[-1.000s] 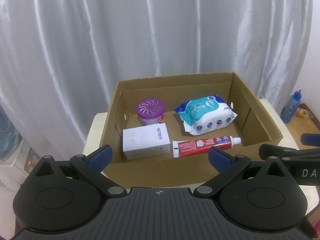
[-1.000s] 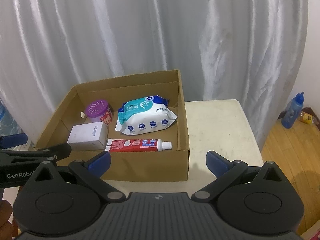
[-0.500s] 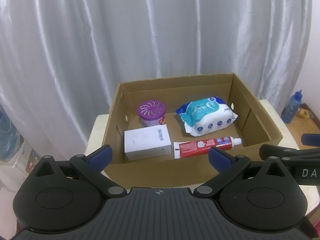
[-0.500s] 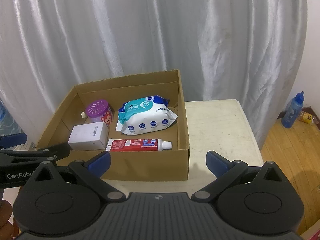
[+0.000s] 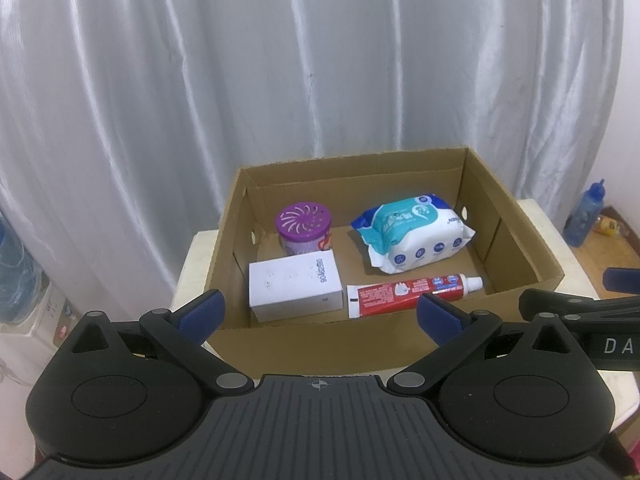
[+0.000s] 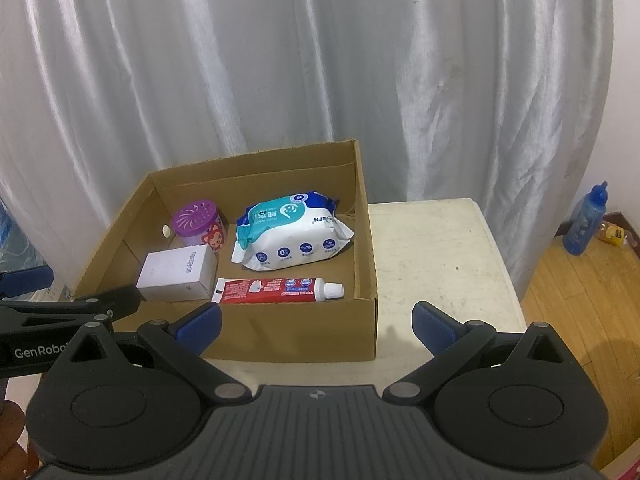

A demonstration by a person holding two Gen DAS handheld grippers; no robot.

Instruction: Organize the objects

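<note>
An open cardboard box (image 5: 516, 236) (image 6: 366, 248) sits on a white table (image 6: 436, 256). Inside lie a purple round canister (image 5: 304, 226) (image 6: 198, 224), a white carton (image 5: 294, 284) (image 6: 178, 270), a blue-and-white wipes pack (image 5: 412, 238) (image 6: 292, 234) and a red toothpaste tube (image 5: 408, 292) (image 6: 276, 290). My left gripper (image 5: 318, 314) is open and empty, held above the box's near wall. My right gripper (image 6: 316, 324) is open and empty, over the box's near right corner.
A white curtain (image 5: 320, 60) hangs behind the table. A blue bottle (image 6: 586, 220) stands on the wooden floor at the right. The table's right part (image 6: 440, 240) lies beside the box. A water jug (image 5: 16, 264) shows at the left.
Both grippers have drifted slightly back and up, so the box sits a little lower and farther in view. Nothing was taken or let go.
</note>
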